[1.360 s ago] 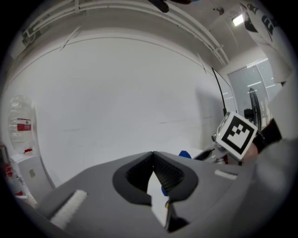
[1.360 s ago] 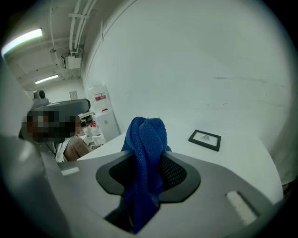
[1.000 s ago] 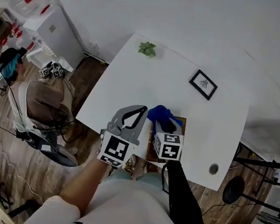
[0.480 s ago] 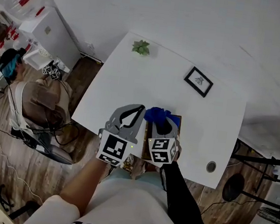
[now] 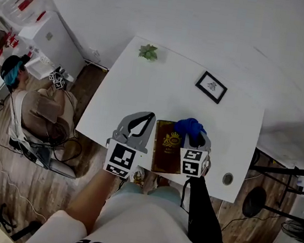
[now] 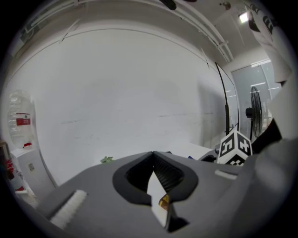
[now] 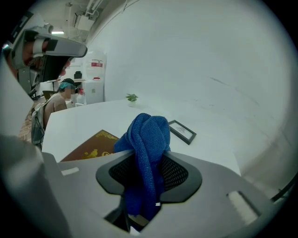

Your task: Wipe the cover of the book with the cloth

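White desk [image 5: 146, 84] against a white wall fills our view, with a small plant [image 5: 148, 51] at its far left corner and a framed picture [image 5: 211, 87] toward the far right. The book [image 5: 166, 146], brown with a gold emblem on the cover, lies flat at the desk's near edge, between our two grippers.

Our right gripper [image 5: 193, 140] is clamped on the blue cloth [image 5: 189, 127], which bunches up out of the jaws. It sits just beside the book's right edge, off the cover rather than on it. Our left gripper [image 5: 148, 116] hangs at the book's left side, jaws closed tip to tip with nothing between them.

We judge the wiping is under way or about to start, with the cloth off the cover at this moment. The next move calls for bringing the cloth leftward onto the cover and pressing lightly across it. The left gripper could steady the book if it slides toward the near edge.
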Available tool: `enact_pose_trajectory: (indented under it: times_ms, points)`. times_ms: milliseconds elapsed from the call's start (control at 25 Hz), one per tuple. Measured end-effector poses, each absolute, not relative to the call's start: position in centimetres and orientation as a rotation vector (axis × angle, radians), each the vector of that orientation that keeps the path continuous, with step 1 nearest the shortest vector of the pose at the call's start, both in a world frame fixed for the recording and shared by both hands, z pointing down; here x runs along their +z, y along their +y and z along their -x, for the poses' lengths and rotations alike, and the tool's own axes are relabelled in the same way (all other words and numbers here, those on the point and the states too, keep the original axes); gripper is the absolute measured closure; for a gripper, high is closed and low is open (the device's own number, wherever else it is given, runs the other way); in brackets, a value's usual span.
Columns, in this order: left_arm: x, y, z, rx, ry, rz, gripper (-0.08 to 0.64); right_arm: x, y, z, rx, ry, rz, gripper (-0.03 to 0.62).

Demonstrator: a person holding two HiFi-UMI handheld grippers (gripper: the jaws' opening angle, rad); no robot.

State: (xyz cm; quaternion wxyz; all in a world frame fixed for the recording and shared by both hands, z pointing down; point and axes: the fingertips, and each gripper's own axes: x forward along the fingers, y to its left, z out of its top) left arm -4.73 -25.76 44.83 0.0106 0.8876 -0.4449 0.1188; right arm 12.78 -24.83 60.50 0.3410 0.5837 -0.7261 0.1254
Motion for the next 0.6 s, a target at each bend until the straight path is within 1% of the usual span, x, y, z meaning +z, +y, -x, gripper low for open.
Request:
enact_pose_trajectory:
  times_ms: [160,280,480,600]
  points:
    - [45.0,-25.6,5.1,0.376,-1.396,-2.761,0.503,61.0,-24.7,-15.2,0.368,-1.834,-1.572,0.459]
    - [45.1,-25.4,5.3,0.377,-1.403,-2.752,0.503,60.0,-24.8,-15.1,0.350,-1.864,-1.580,0.459]
    - [45.0,-25.0,5.9,0.364,-1.417,-2.742,0.503,55.0,-25.0,-10.8,0.247,-2.046,-1.526,0.459]
    - [44.9,-24.7,6.1,0.358,-1.422,-2.736,0.503,54.9,-24.2,-7.3,0.256,-2.121,-1.433,0.459]
